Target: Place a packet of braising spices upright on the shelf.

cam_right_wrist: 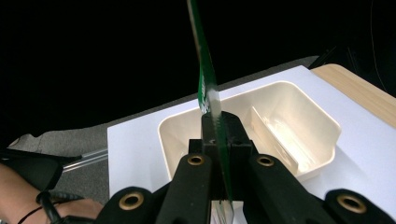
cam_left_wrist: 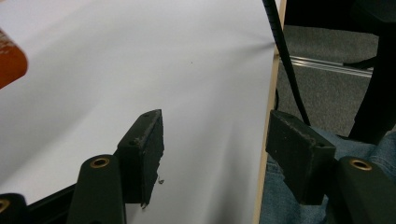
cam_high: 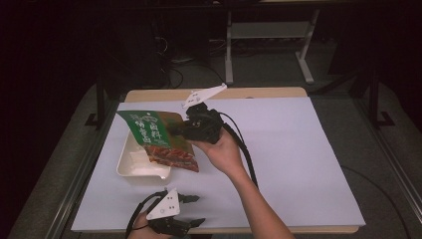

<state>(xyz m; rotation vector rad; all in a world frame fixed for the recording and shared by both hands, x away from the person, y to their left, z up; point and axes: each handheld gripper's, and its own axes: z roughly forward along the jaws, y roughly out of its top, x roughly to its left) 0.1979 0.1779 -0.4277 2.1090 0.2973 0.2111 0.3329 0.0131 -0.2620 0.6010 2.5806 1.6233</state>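
My white-covered counter (cam_high: pixel 278 149) carries a cream tray (cam_high: pixel 130 167) at its left. Above that tray, my right tool (cam_high: pixel 180 130) clamps a green snack packet (cam_high: pixel 157 139) by its edge, hanging tilted. My left tool (cam_high: pixel 191 209) rests at the near edge, jaws wide, holding nothing.

Dim lab or workshop, white-covered table (cam_high: pixel 298 149), metal frame legs (cam_high: pixel 230 50) (cables (cam_high: pixel 171 74) on floor)

High view overhead; gripper views close, sharing white tray (cam_high: pixel 134 167).
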